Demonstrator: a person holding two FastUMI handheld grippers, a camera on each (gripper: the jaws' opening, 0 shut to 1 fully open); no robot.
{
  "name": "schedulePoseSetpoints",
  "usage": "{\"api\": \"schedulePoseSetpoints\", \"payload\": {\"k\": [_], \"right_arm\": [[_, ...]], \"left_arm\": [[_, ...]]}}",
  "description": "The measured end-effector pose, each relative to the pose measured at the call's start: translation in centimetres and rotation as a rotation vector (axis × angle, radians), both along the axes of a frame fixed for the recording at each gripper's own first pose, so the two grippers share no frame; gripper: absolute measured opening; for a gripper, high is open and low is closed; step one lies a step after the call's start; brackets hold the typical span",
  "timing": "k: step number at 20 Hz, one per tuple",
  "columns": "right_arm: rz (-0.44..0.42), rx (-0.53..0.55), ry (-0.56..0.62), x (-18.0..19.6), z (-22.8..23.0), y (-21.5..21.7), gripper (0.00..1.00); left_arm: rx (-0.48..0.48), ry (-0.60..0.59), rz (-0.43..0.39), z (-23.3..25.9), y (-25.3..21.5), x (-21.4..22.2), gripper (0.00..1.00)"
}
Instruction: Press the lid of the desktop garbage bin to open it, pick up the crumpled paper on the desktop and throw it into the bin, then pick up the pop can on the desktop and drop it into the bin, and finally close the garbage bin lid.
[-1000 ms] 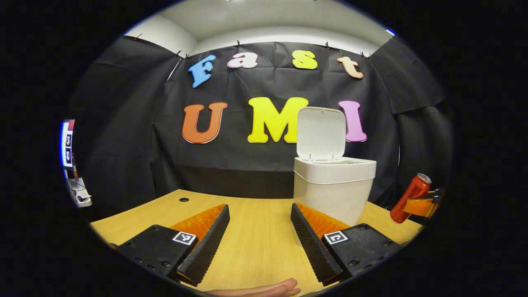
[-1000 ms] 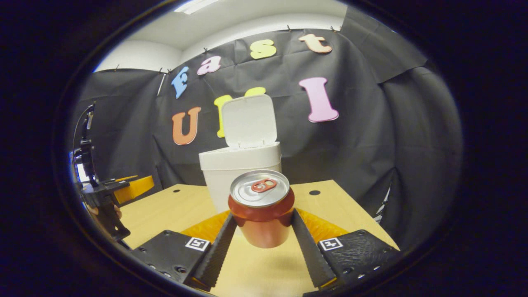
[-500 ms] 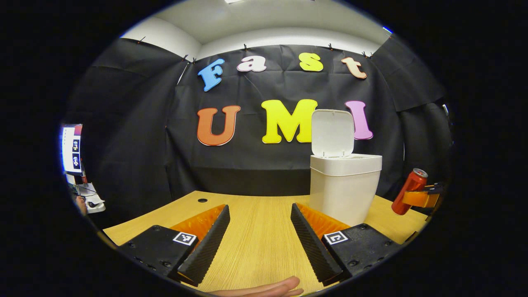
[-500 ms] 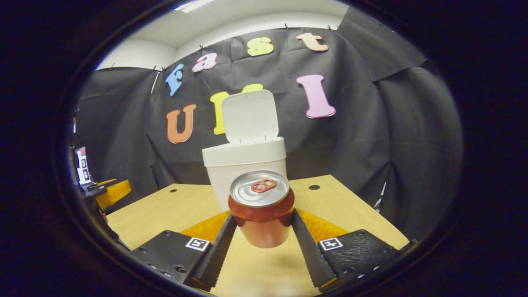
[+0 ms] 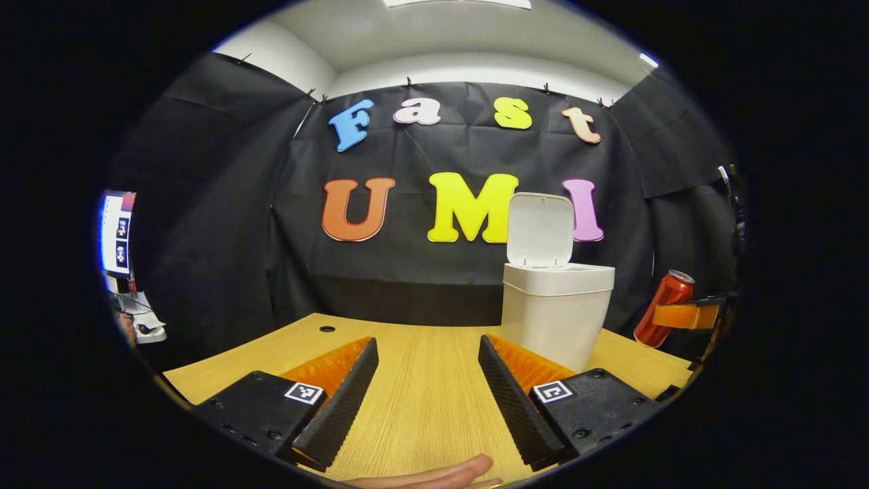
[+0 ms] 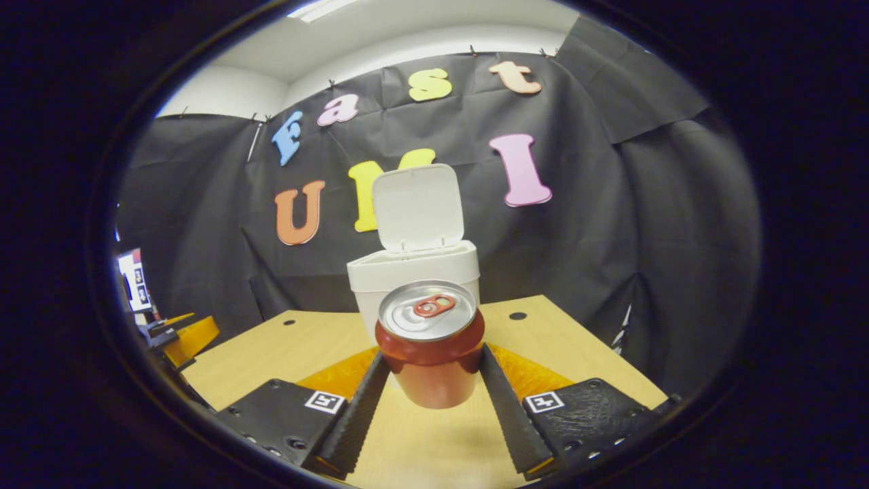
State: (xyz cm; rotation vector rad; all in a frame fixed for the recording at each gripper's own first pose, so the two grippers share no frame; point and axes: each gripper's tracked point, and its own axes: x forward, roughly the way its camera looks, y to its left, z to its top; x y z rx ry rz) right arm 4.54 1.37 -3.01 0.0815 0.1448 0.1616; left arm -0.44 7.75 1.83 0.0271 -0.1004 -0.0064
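Your right gripper (image 6: 429,394): closest to you in the right gripper view, its two fingers press on either side of the pop can (image 6: 430,343), pinching it and holding it clear of the desk.
Pop can: upright between those fingers, its silver top and pull tab facing you; in the left gripper view you see it at the far right, tilted and held off the desk to the right of the bin.
Your left gripper (image 5: 428,394): its fingers are spread wide apart with nothing between them, just bare desk.
Your hand (image 5: 434,473): fingertips show at the bottom edge of the left gripper view, below the spread fingers.
Desk (image 6: 285,346): light wood, with small round holes near its far edge.
Garbage bin (image 6: 415,282): white, standing on the desk straight behind the can in the right gripper view; in the left gripper view it stands beyond your right-hand finger.
Bin lid (image 6: 418,206): raised upright on its rear hinge, so the bin mouth is open.
Crumpled paper: you cannot tell where it is; the inside of the bin is hidden.
Screen (image 5: 115,233): lit, far off at the left edge of the left gripper view.
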Motion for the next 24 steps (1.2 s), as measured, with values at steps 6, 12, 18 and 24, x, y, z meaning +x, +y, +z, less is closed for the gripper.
{"api": "schedulePoseSetpoints", "payload": {"k": [6,12,18,24], "right_arm": [[-0.039,-0.04,-0.011,0.2,2.9,-1.8,0.81],[-0.022,-0.037,-0.063,1.6,9.3,-0.4,0.81],[-0.01,-0.116,-0.107,3.6,13.7,2.0,0.81],[0.019,-0.132,-0.088,7.0,15.6,4.7,0.81]], "left_arm": [[0.01,-0.02,0.022,1.0,1.4,-0.8,0.96],[-0.039,0.008,0.02,0.8,2.4,-0.3,0.96],[-0.007,0.083,0.028,-0.2,2.5,-1.1,0.96],[0.008,0.079,0.003,0.1,1.7,-1.6,0.96]]}}
